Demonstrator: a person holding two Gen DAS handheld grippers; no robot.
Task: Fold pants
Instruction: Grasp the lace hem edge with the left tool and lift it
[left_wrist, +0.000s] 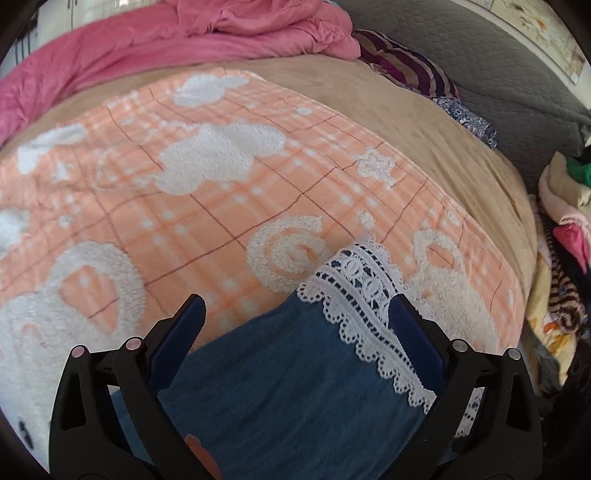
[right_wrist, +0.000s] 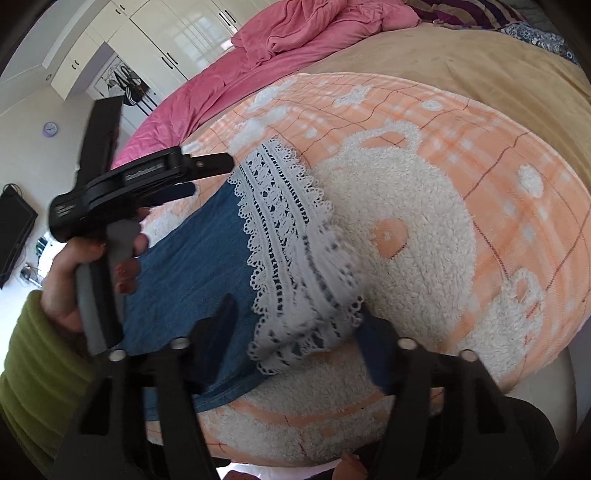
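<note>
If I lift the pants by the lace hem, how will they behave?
Probably floppy: the pants lie flat and limp on the blanket, so they should drape and sag. The lace hem is openwork and looks delicate; a finger could snag it. The fleecy blanket may drag on the denim if pushed, bunching it rather than sliding. Both grippers look open now.

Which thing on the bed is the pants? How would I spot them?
Look at the orange checked blanket with fluffy white shapes. Lying near its edge, between both open grippers, are the pants. They are the only blue denim thing, with a white lace hem.
</note>
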